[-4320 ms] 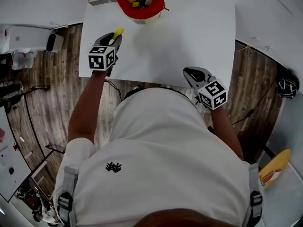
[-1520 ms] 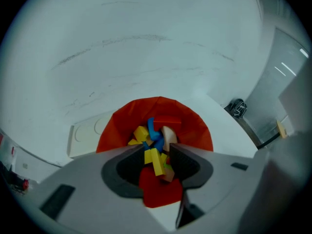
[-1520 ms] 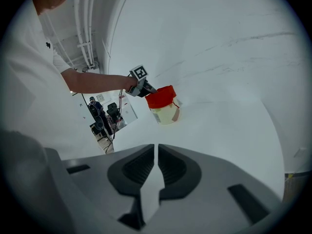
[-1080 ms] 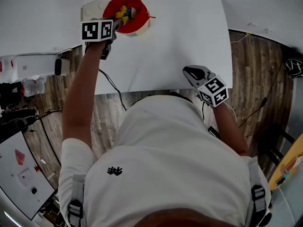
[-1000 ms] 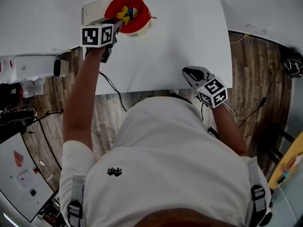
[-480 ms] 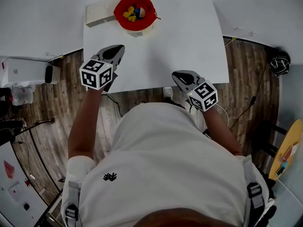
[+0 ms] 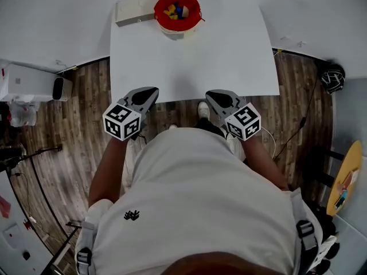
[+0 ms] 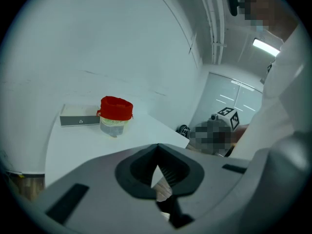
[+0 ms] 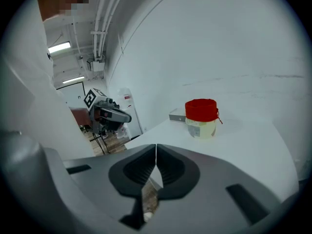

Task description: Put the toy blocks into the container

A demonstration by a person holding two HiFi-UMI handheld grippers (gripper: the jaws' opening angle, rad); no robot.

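Two units, left gripper (image 7: 152,90) and right gripper (image 7: 210,94), hang at the white tabletop's (image 7: 229,56) near edge, jaws together, empty. Coloured toy blocks (image 7: 175,10) sit inside the red-lined clear container (image 7: 195,15) at the far edge. None lie outside, so the task appears complete.

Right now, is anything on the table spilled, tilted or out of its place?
Nothing stands out. The container stands upright at the far edge of the table, toy blocks inside, a box beside it. No block lies loose. The left tongs and right tongs are shut, empty.
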